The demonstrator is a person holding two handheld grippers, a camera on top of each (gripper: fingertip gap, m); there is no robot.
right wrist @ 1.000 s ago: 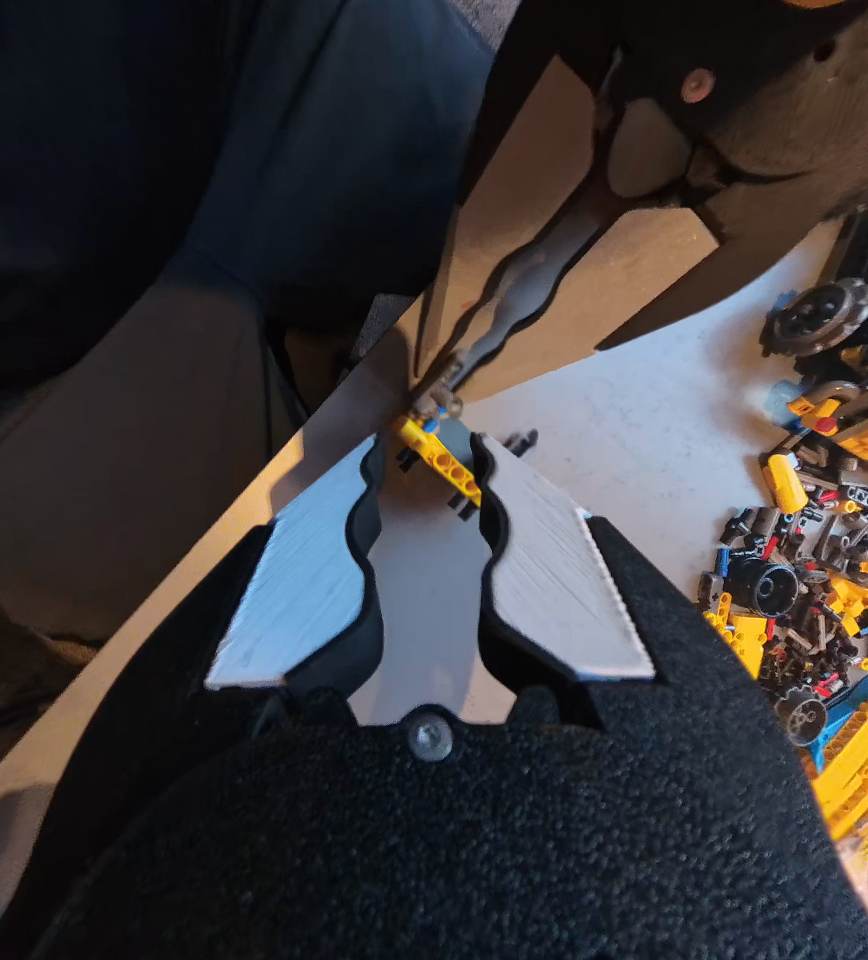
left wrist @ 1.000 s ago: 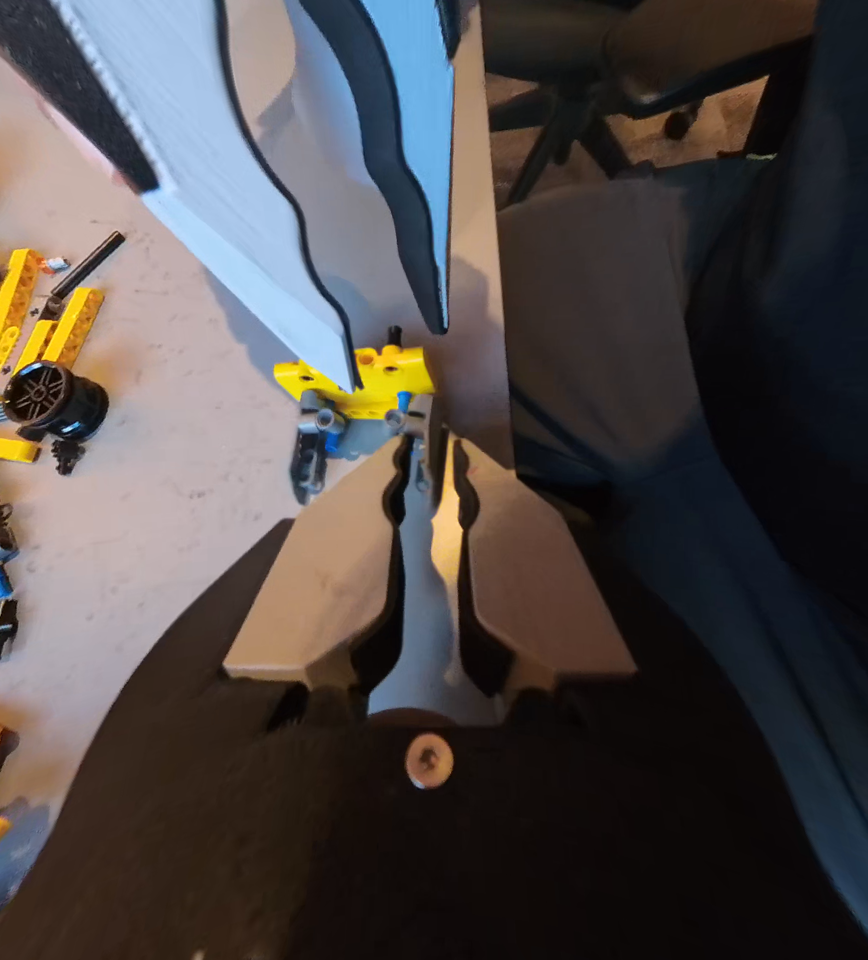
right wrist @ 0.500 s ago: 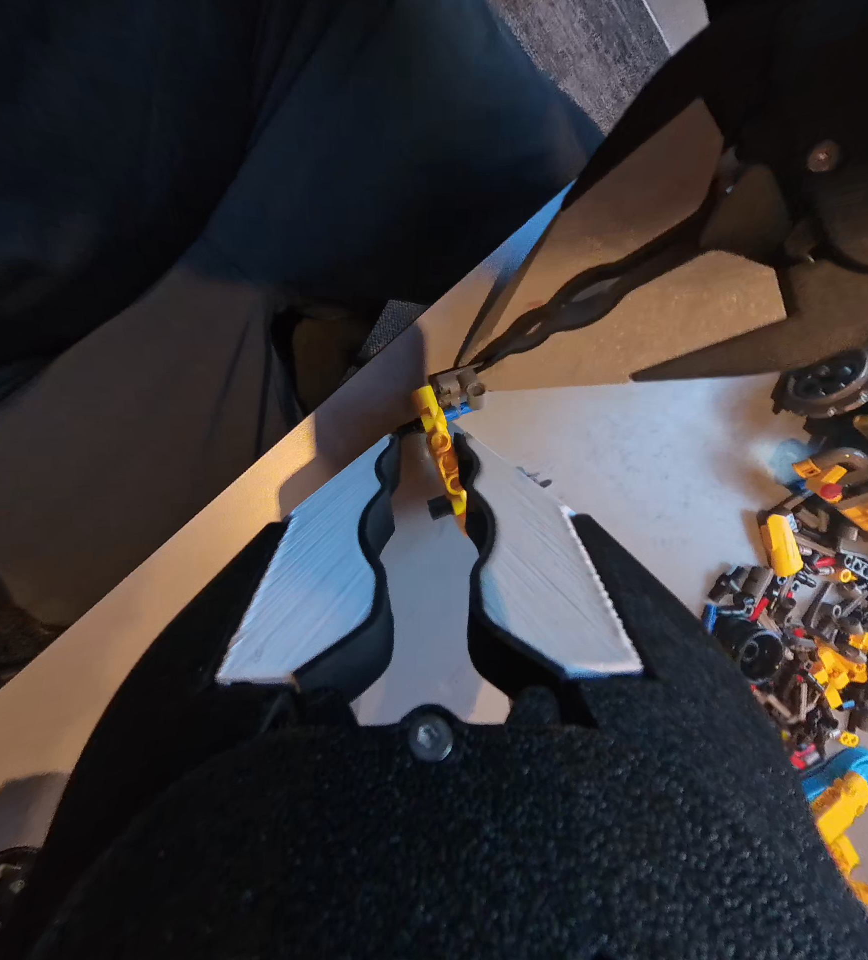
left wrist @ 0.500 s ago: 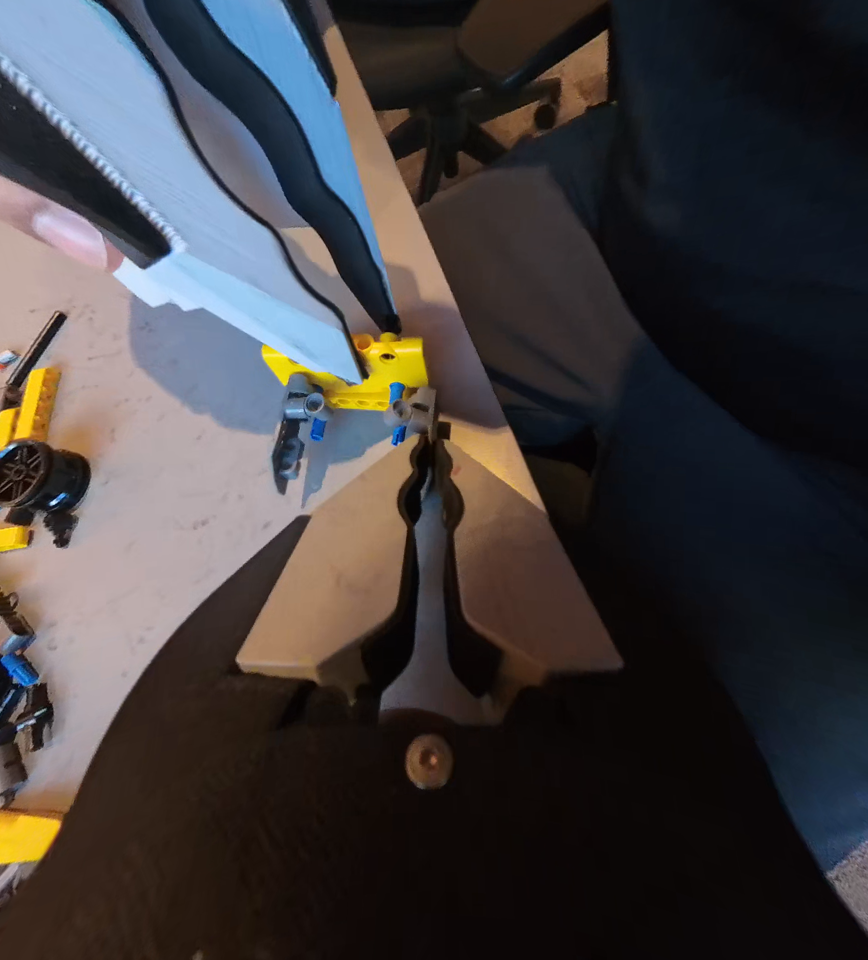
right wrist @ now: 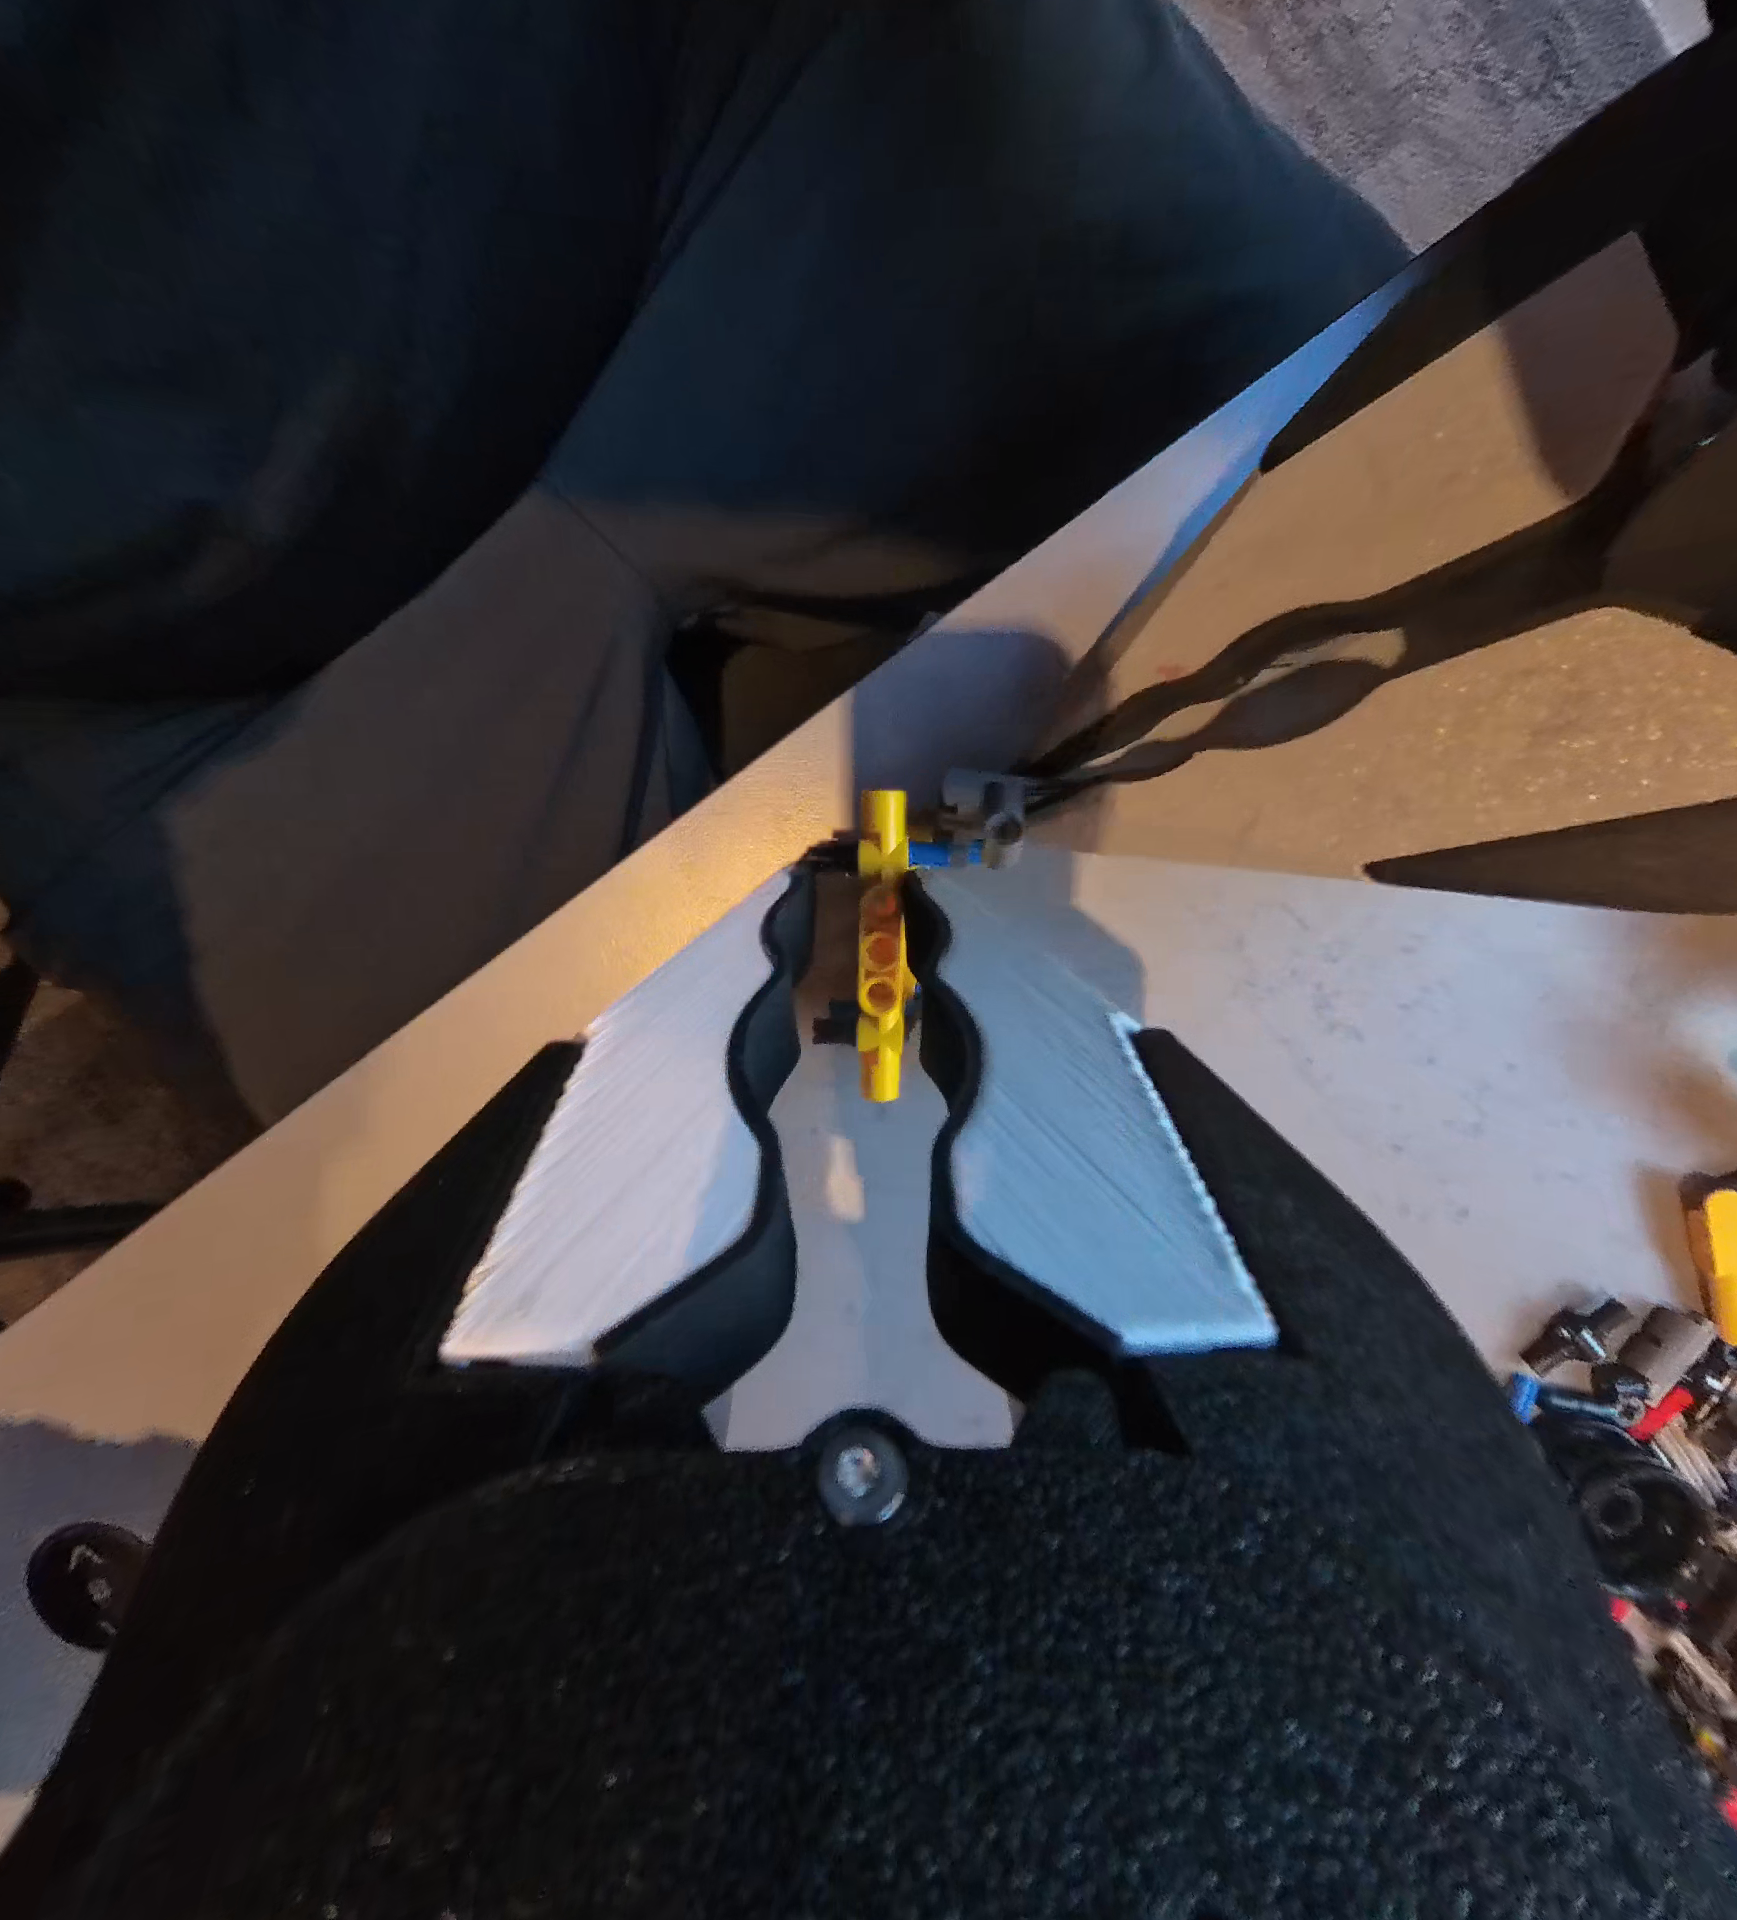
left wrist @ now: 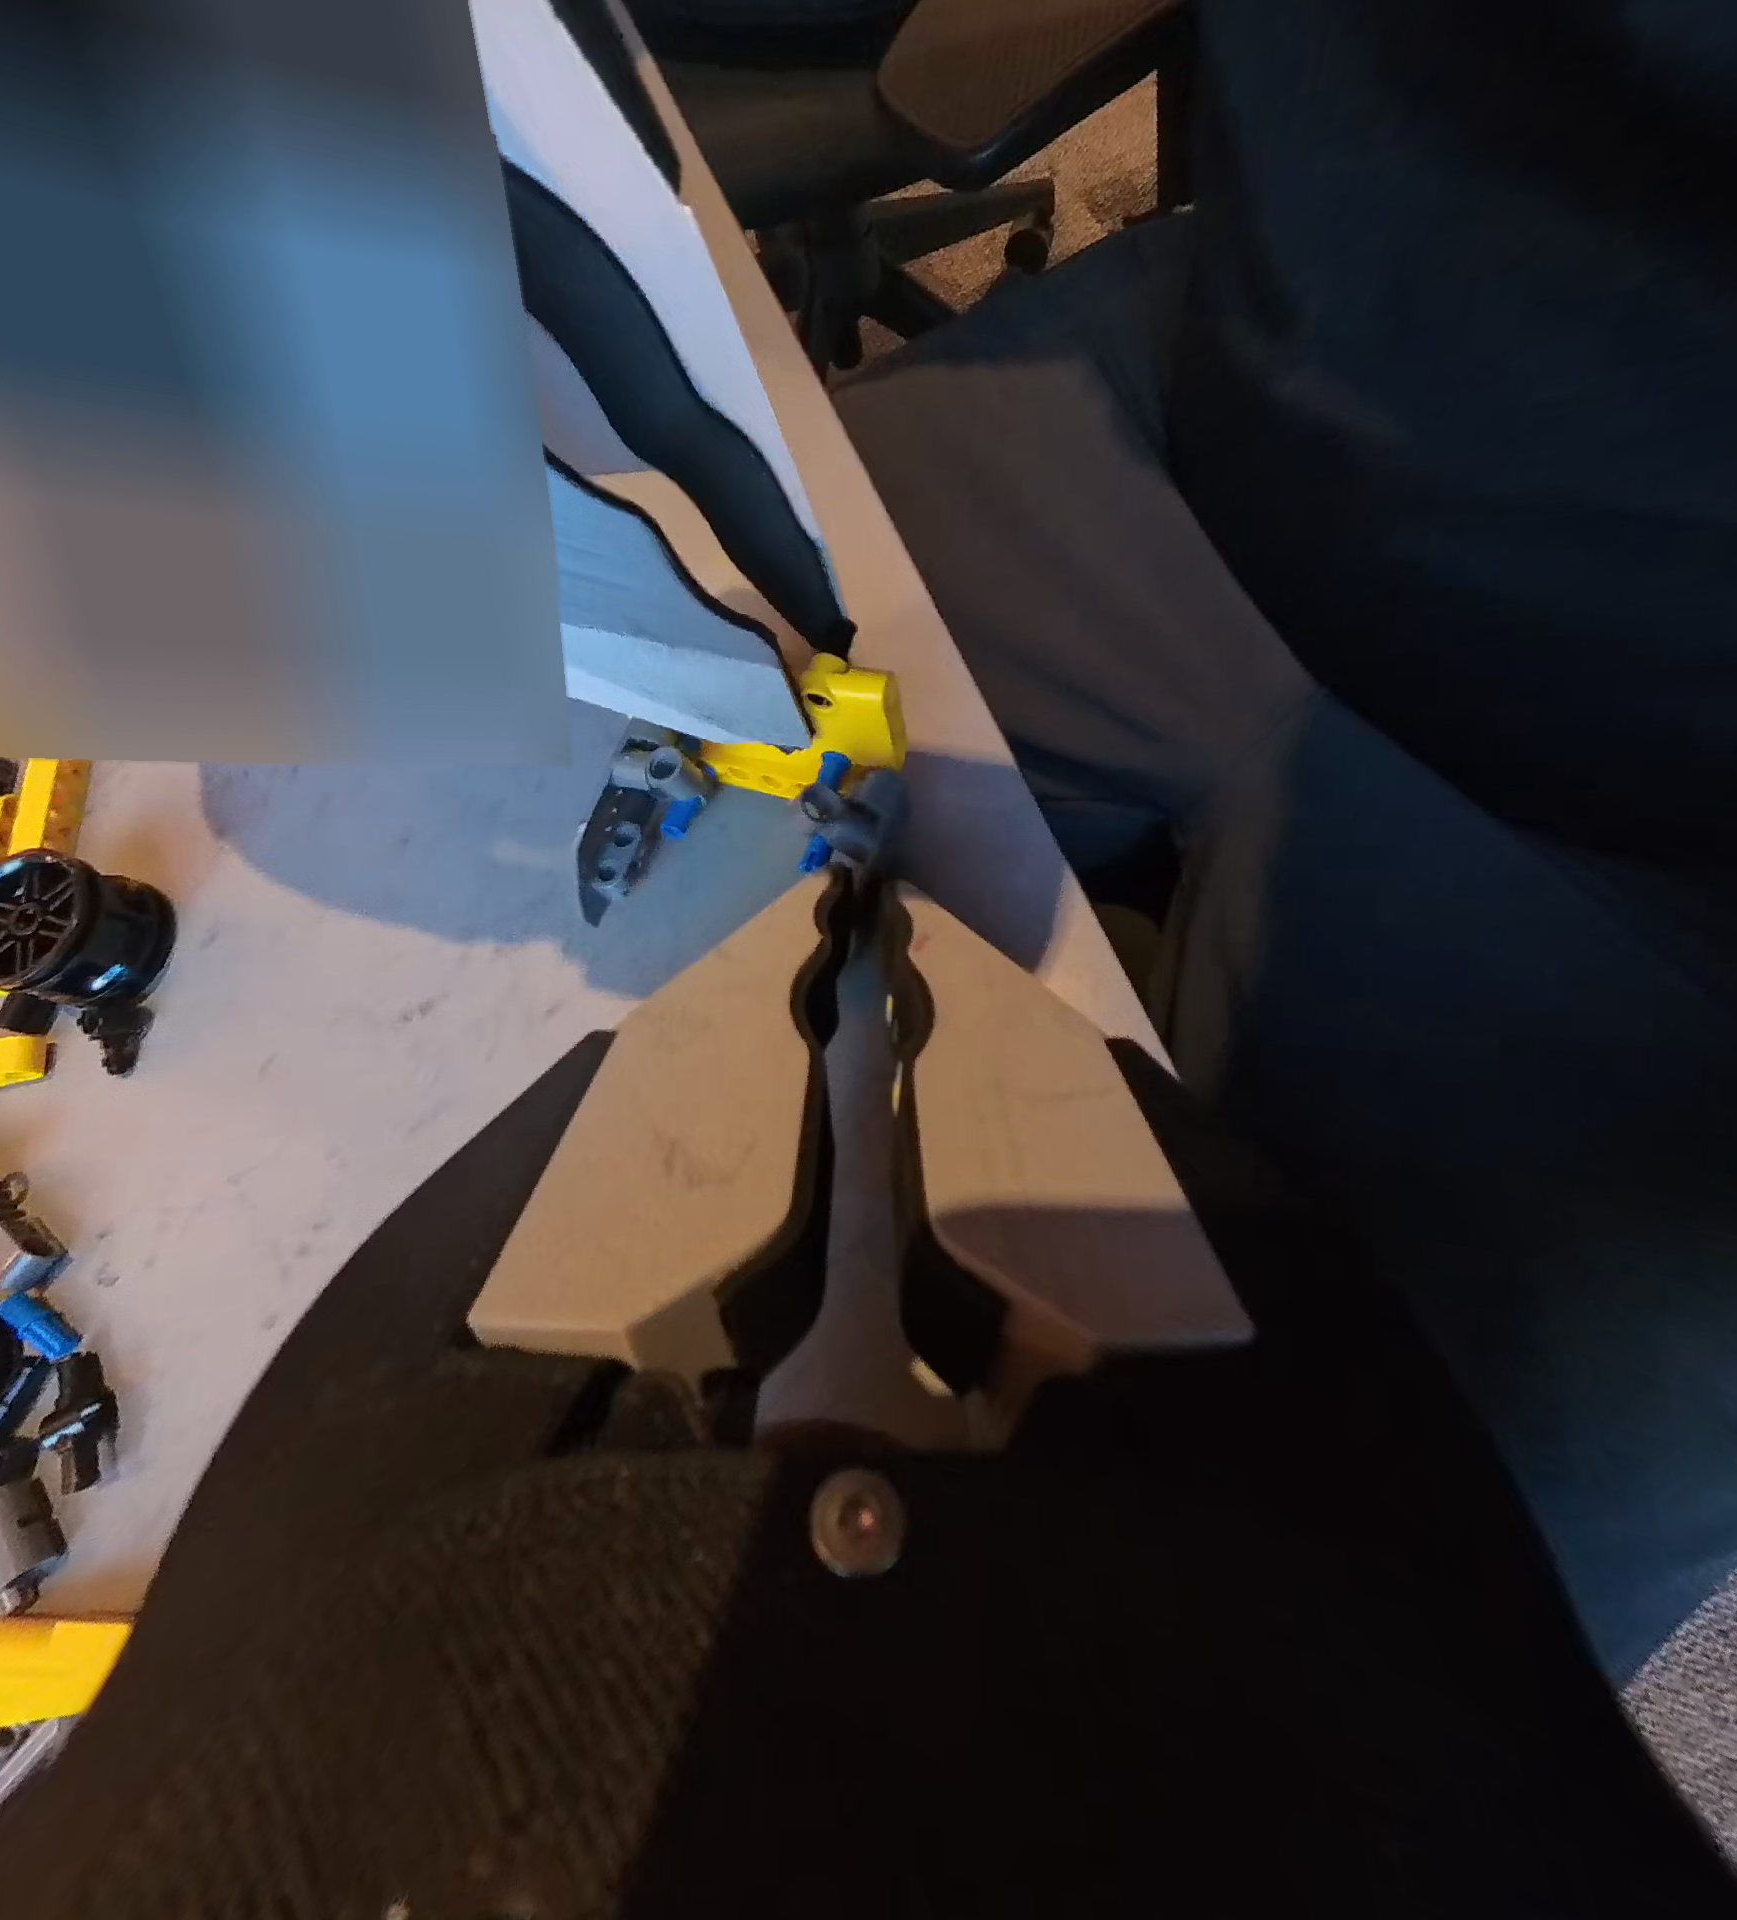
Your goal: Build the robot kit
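My right gripper, with white fingers and black pads, is shut on a yellow holed beam that lies along its fingers, just above the table's front edge. Black pins stick out of the beam's left side. My left gripper, with beige fingers, is shut on a small grey connector with blue pins, joined to the beam's end. In the right wrist view the left gripper comes in from the upper right, holding the connector. A dark grey part hangs from the beam's other end.
The pale table ends right beside both grippers. A person's legs are close past the edge. Loose yellow, black and grey parts with a black wheel lie at the left; the pile shows at the right. An office chair stands behind. Only a small space, under 4 cm, lies between the two pairs of fingers.
My left gripper has closed onto the grey connector. My right gripper has closed in on the yellow beam, which has turned to lie along its fingers. Both have shifted along the table edge.
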